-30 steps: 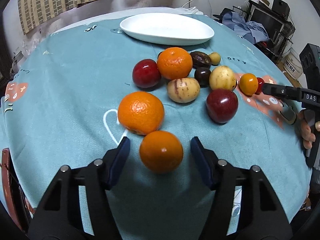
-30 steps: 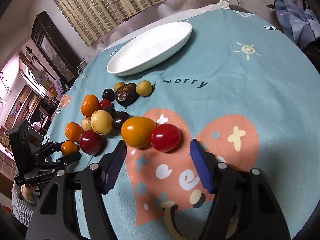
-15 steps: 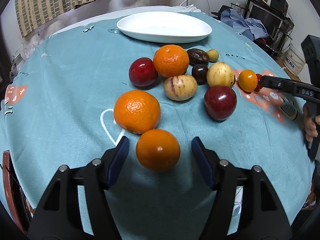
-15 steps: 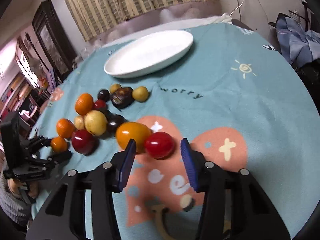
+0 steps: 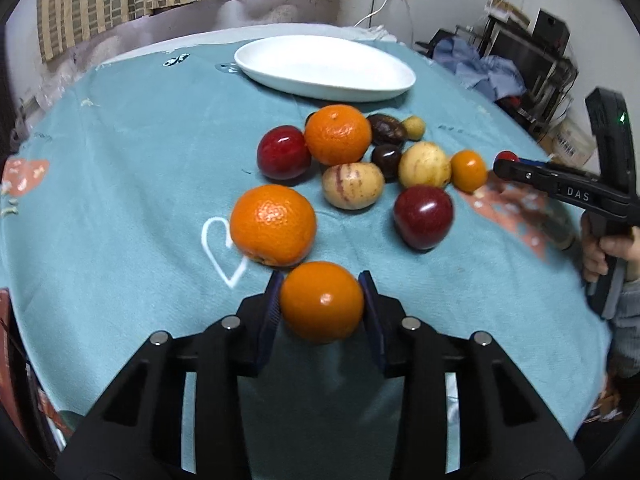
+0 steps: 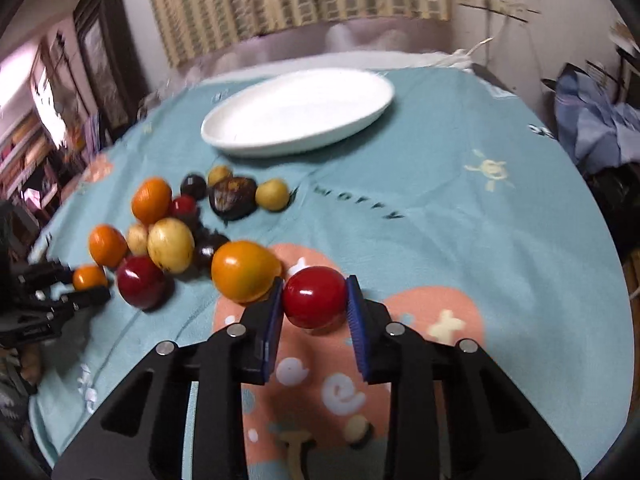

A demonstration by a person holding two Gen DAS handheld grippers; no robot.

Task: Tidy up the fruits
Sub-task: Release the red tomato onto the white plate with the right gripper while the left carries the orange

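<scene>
My left gripper (image 5: 321, 280) is closing its jaws on a small smooth orange (image 5: 322, 308) at the near edge of the teal tablecloth, and both blue pads touch its sides. My right gripper (image 6: 315, 280) is also closing, its pads pressed on a glossy red tomato (image 6: 315, 300) over the pink heart print. An orange-yellow tomato (image 6: 244, 270) touches its left finger. The oval white plate (image 5: 324, 66) lies bare at the far side of the table, also seen as the plate (image 6: 298, 112) in the right wrist view.
A loose cluster lies between grippers and plate: a big orange (image 5: 273, 224) beside the left finger, another orange (image 5: 338, 134), two red apples (image 5: 284, 152) (image 5: 423, 216), yellow striped fruit (image 5: 353, 185) and dark fruits (image 5: 386, 130). A person's hand (image 5: 600, 248) holds the right gripper's handle.
Both grippers have closed from wide open onto their fruit: the left on the small orange, the right on the red tomato. The right wrist view has rolled somewhat.
</scene>
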